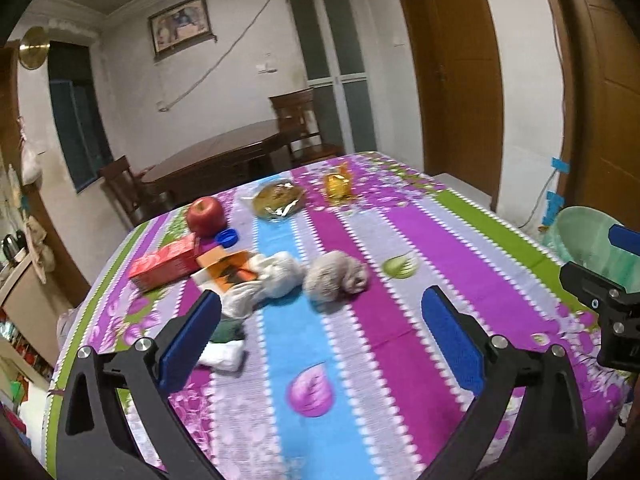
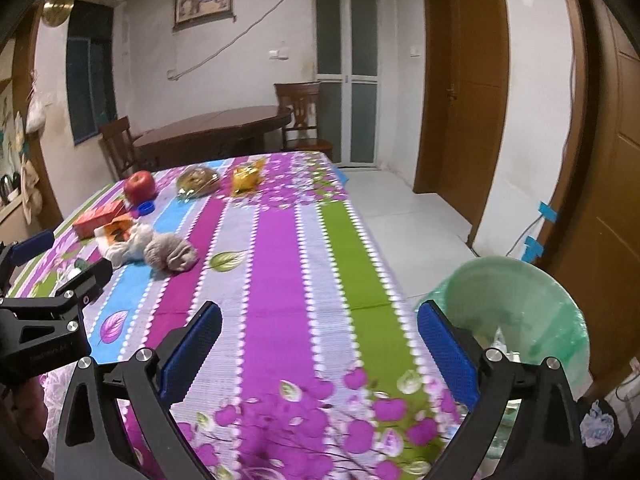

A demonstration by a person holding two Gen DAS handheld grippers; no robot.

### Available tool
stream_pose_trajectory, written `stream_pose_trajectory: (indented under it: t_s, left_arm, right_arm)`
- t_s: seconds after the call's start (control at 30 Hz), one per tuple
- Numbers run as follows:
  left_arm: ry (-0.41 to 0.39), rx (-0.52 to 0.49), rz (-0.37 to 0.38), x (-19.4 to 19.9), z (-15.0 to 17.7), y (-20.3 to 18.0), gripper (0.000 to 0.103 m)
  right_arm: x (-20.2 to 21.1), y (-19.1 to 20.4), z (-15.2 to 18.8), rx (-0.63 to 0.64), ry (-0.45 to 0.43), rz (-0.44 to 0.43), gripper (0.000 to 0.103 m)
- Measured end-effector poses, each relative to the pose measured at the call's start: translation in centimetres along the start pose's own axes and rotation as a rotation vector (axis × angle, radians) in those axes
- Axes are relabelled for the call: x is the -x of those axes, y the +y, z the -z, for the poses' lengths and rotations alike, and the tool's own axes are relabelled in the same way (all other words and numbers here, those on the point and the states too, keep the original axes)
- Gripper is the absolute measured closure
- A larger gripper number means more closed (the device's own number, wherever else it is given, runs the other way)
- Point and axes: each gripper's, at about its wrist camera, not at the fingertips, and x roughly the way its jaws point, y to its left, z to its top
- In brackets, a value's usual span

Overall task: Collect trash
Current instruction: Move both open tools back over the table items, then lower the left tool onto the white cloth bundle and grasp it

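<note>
Our left hand-held gripper (image 1: pixel 320 344) and right hand-held gripper (image 2: pixel 320 350) are both wide apart, holding nothing. Crumpled tissues (image 1: pixel 336 282) lie mid-frame on the desk (image 1: pixel 420 240). The green bin (image 2: pixel 520 312) sits lower right.

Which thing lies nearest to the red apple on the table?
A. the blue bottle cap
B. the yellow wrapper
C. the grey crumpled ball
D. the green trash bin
A: the blue bottle cap lies right beside the red apple, nearly against it, while the yellow wrapper, the grey crumpled ball and the green trash bin are all clearly farther off.
</note>
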Motion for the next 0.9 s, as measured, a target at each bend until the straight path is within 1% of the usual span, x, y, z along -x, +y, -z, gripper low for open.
stream_pose_trajectory:
  t_s: [0.17,0.3,0.5,0.6,0.73,0.83,0.9]
  left_arm:
    - [0.002,0.028,-0.042,0.1,0.7,2.4,0.006]
    - [0.022,0.074,-0.074,0.0,1.7,5.5,0.006]
    - [0.081,0.165,-0.171,-0.9,4.2,12.7,0.006]
    - [0.125,0.213,-0.217,-1.2,6.0,16.6,0.006]
    - [0.174,0.276,-0.265,-1.2,8.2,20.5,0.006]
    - [0.196,0.347,-0.247,-0.9,9.1,23.0,0.006]
    - [0.203,0.349,-0.24,-0.8,9.4,23.6,0.006]
  right_arm:
    - [-0.7,2.2,-0.4,0.031,-0.001,-0.03,0.005]
    - [-1.3,4.5,-0.6,0.079,-0.001,-0.056,0.005]
    - [-2.2,7.9,-0.2,0.173,0.003,-0.095,0.005]
    - [-2.9,9.6,0.2,0.207,0.024,-0.131,0.005]
    - [-3.7,11.8,0.8,0.242,0.057,-0.182,0.005]
    - [-4.4,13.5,1.3,0.27,0.082,-0.213,0.005]
    - [-4.9,14.5,1.5,0.288,0.101,-0.231,0.005]
